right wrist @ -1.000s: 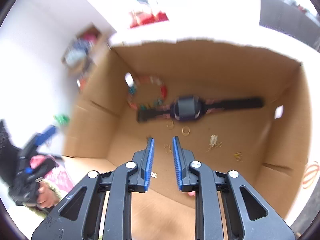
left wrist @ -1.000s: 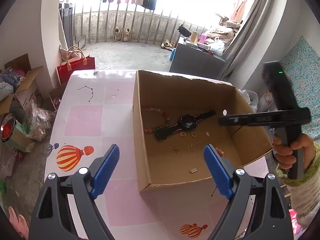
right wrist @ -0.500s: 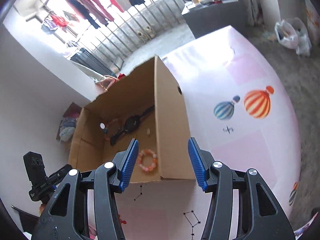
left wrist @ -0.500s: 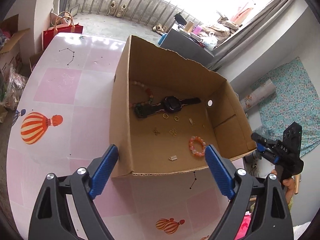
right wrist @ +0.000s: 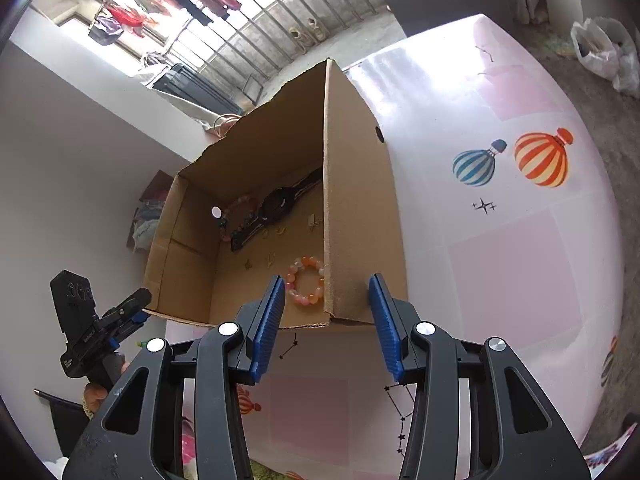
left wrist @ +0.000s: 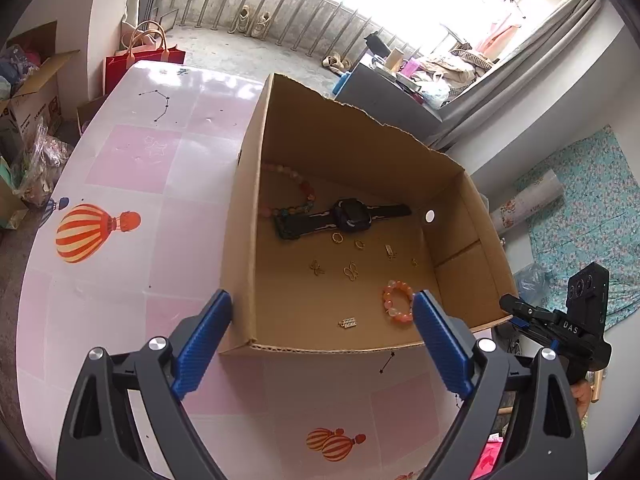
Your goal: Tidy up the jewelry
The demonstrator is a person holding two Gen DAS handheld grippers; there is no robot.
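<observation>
Right gripper (right wrist: 327,312) half open, jaws just closing slightly, empty, straddling box (right wrist: 356,216) corner; left gripper (left wrist: 322,338) wide, empty. Left view alone shows gold clasp (left wrist: 348,323).

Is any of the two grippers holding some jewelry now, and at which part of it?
No. The left gripper and right gripper are both open and empty. The orange bead bracelet lies free on the cardboard box floor.

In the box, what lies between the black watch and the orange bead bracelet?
Small gold pieces lie scattered on the cardboard floor between the black watch and the orange bead bracelet: rings and butterfly-shaped charms. The left wrist view shows this best.
</observation>
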